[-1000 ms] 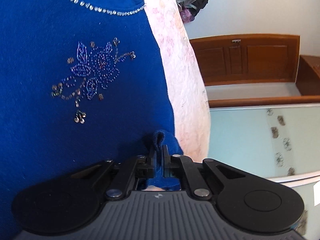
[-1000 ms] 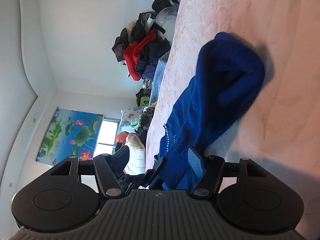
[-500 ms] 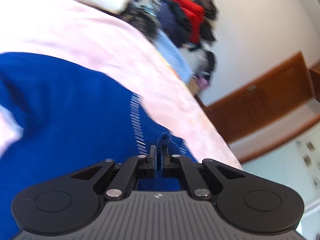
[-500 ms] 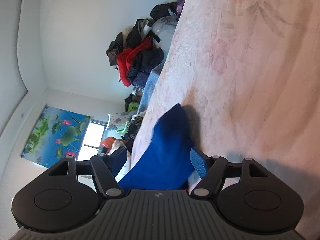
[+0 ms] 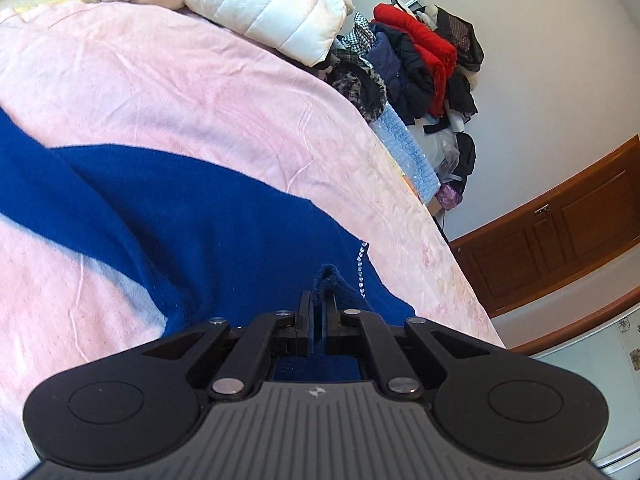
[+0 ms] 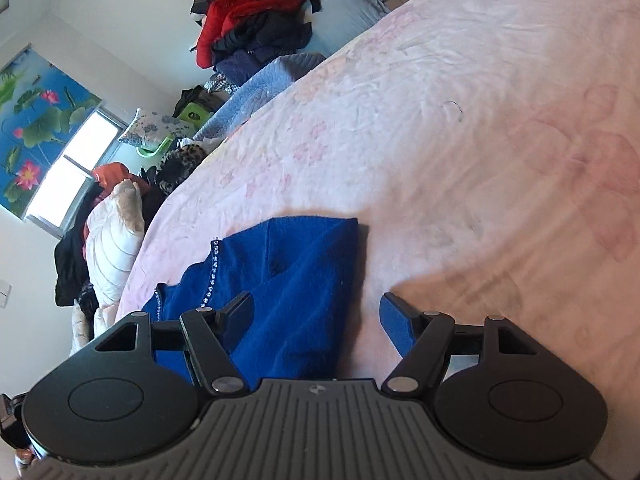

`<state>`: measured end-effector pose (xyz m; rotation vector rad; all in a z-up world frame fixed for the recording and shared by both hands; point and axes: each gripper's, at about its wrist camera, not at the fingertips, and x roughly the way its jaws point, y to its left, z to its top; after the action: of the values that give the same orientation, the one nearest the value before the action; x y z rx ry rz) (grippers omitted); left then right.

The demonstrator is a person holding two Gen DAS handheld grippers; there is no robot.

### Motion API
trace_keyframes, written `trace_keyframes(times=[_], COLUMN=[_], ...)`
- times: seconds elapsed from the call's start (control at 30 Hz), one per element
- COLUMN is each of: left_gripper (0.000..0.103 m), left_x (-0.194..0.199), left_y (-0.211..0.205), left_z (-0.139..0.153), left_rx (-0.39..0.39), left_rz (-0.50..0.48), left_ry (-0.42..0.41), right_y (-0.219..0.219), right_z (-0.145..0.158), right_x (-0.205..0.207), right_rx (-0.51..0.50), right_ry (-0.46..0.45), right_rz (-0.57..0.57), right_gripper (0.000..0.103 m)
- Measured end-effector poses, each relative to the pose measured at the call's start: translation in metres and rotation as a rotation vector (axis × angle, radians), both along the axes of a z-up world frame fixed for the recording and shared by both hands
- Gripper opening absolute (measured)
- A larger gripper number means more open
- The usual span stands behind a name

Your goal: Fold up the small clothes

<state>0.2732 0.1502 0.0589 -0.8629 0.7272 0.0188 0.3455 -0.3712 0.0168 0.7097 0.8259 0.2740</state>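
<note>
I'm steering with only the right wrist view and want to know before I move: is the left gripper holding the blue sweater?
Observer: Yes. The left gripper is shut on a pinched fold of the blue sweater, near its rhinestone neckline trim.
Operator: My right gripper looks open over the folded part. Where does the rest of the fabric go?
Observer: In the left wrist view the sweater runs away to the left in a long band across the pink blanket.
Operator: Anything beyond it on the bed?
Observer: A white puffer jacket lies at the far edge of the blanket, apart from the sweater.
</note>
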Motion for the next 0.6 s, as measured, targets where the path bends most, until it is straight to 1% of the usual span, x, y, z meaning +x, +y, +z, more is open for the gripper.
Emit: trace_keyframes(times=[0.03,0.07,0.1,0.13,0.23,0.3,0.37,0.4,0.43,0.5,0.53,0.57,0.6], left_gripper=[0.003,0.003,0.003,0.003,0.003,0.003,0.003,0.003,0.003,0.003,0.003,0.003,0.003], left_x=[0.000,0.002,0.004,0.005,0.006,0.007,0.010,0.012,0.012,0.012,0.012,0.012,0.012], left_y=[0.002,0.003,0.005,0.007,0.011,0.012,0.010,0.009,0.009,0.010,0.010,0.010,0.010], left_z=[0.001,-0.001,-0.004,-0.008,-0.022,-0.032,-0.044,-0.049,-0.052,-0.055,-0.055,-0.055,-0.055], left_rx=[0.014,0.026,0.034,0.040,0.033,0.031,0.036,0.041,0.041,0.036,0.037,0.039,0.043], left_rz=[-0.001,-0.005,-0.005,-0.005,-0.006,-0.009,-0.008,-0.005,-0.004,-0.004,-0.006,-0.011,-0.018], left_ry=[0.008,0.021,0.033,0.048,0.081,0.108,0.141,0.156,0.161,0.163,0.163,0.162,0.162], right_y=[0.003,0.007,0.011,0.014,0.018,0.007,-0.003,-0.004,-0.003,-0.003,-0.003,-0.001,0.007], right_z=[0.002,0.002,0.002,0.000,0.005,0.008,0.002,-0.003,-0.004,-0.002,0.002,0.008,0.018], right_x=[0.005,0.008,0.012,0.016,0.016,0.015,0.018,0.018,0.018,0.013,0.010,0.005,-0.003], right_rx=[-0.015,-0.029,-0.047,-0.071,-0.135,-0.115,-0.105,-0.100,-0.098,-0.078,-0.068,-0.076,-0.114], right_ry=[-0.005,-0.011,-0.003,0.027,0.009,-0.004,0.021,0.037,0.035,0.028,0.031,0.012,-0.037], right_rz=[0.000,0.004,0.024,0.039,0.055,0.011,-0.020,-0.017,-0.009,-0.021,-0.034,-0.043,-0.043], right_gripper=[0.062,0.050,0.006,0.008,0.008,0.007,0.007,0.007,0.008,0.019,0.031,0.036,0.038])
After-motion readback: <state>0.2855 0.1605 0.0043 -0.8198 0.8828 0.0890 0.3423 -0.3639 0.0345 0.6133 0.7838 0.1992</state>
